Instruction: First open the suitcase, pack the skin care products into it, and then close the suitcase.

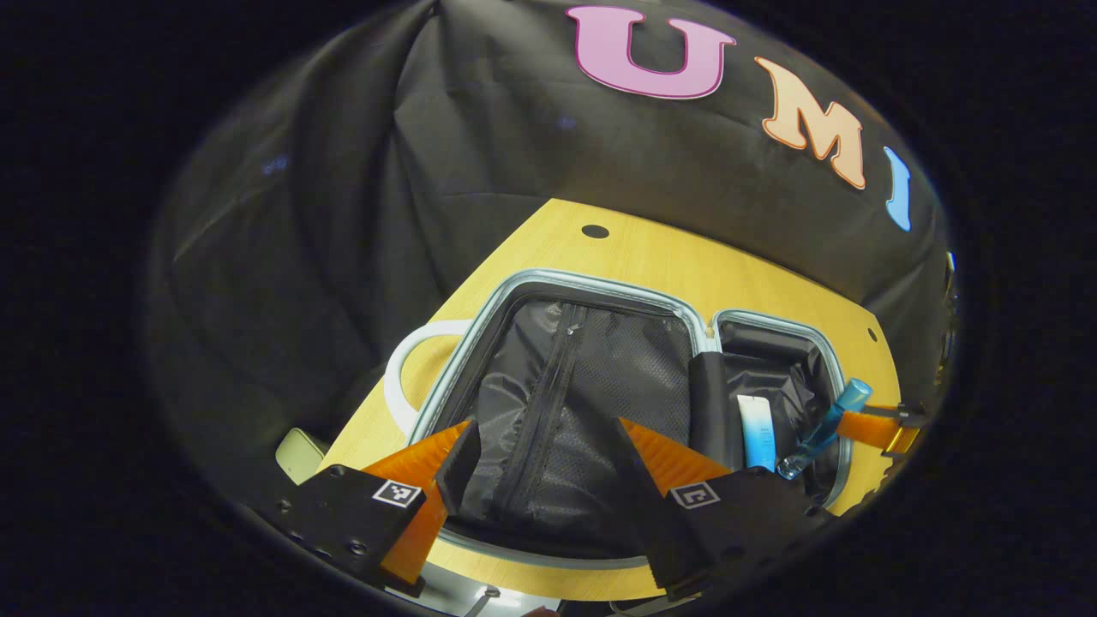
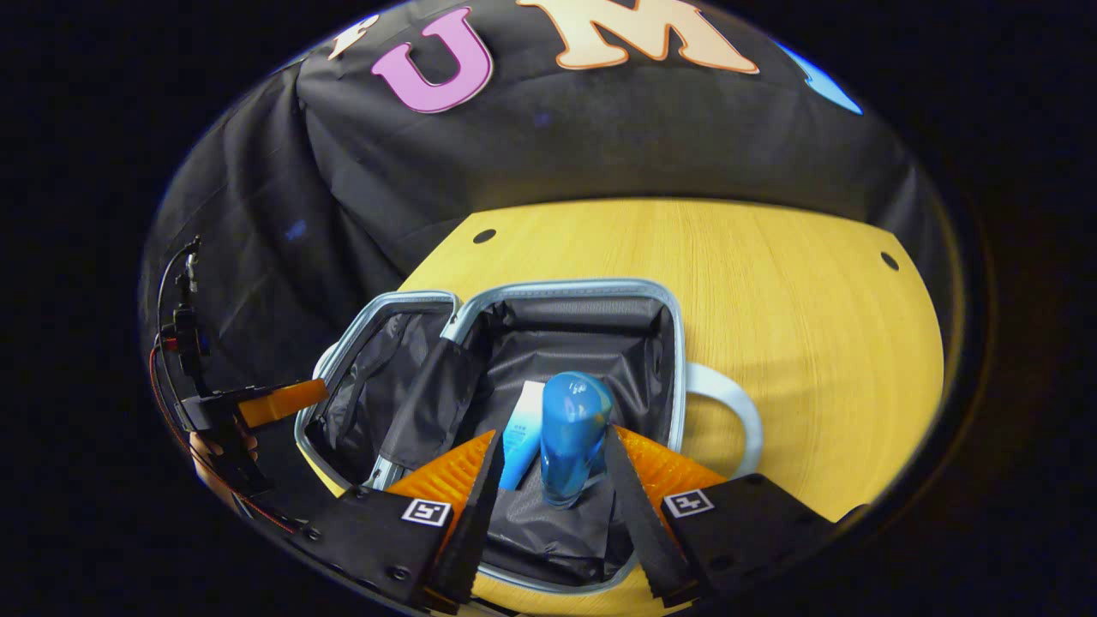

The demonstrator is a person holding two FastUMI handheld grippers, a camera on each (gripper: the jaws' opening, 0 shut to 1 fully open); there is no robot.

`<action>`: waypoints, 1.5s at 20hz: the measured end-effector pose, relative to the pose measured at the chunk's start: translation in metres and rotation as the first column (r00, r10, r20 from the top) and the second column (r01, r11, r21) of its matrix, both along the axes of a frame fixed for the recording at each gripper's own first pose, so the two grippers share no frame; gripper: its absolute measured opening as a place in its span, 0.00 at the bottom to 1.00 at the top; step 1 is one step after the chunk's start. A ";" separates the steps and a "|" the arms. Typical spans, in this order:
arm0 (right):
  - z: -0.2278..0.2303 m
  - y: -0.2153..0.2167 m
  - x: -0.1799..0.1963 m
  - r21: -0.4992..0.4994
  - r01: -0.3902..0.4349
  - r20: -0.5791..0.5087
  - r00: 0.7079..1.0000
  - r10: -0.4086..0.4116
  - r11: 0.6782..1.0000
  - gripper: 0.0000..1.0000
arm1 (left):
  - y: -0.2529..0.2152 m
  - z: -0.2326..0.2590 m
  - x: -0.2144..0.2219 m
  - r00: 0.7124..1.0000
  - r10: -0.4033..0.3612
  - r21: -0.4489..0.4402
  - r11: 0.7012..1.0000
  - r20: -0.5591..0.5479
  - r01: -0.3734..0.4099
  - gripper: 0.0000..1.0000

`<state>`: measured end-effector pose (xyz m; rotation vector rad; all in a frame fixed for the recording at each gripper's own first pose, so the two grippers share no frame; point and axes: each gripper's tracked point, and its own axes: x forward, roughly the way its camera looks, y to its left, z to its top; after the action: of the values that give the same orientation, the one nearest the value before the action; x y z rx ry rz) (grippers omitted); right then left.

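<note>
The suitcase (image 2: 566, 296) lies open on the wooden table (image 2: 814, 326), both halves flat and lined with soft black fabric. In the right gripper view it fills the lower centre of the frame. A blue bottle (image 2: 572, 437) sits between the fingers of the right tool (image 2: 548, 480), low over the right-hand compartment, beside a white-and-blue tube (image 2: 519, 433) that already lies on the lining. The fingers stand close to the bottle's sides, but whether both press on it cannot be told from here. The bottle looks like smooth, glossy hard plastic: light, stiff and likely slippery, so a hold across its middle, squarely on the round body, seems safest. The tube is probably soft and squeezable, best taken near its flat end.

In the left gripper view, the left tool (image 1: 544, 463) is spread wide at the lower centre, over the zipped mesh divider (image 1: 591, 377), holding nothing. The suitcase's shell should be rigid, its rim the place to push for closing.
</note>
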<state>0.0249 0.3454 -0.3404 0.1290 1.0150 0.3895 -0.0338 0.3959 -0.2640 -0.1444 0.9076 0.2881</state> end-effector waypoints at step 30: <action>0.062 -0.057 -0.003 -0.064 0.079 0.171 0.983 -0.067 0.995 0.96 | 0.150 -0.081 0.031 0.965 0.207 -0.110 0.968 -0.162 -0.226 0.13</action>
<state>0.0218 0.2881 -0.2788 0.0684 0.8533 0.2924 -0.0030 0.5460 -0.3452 -0.3457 1.0615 0.4490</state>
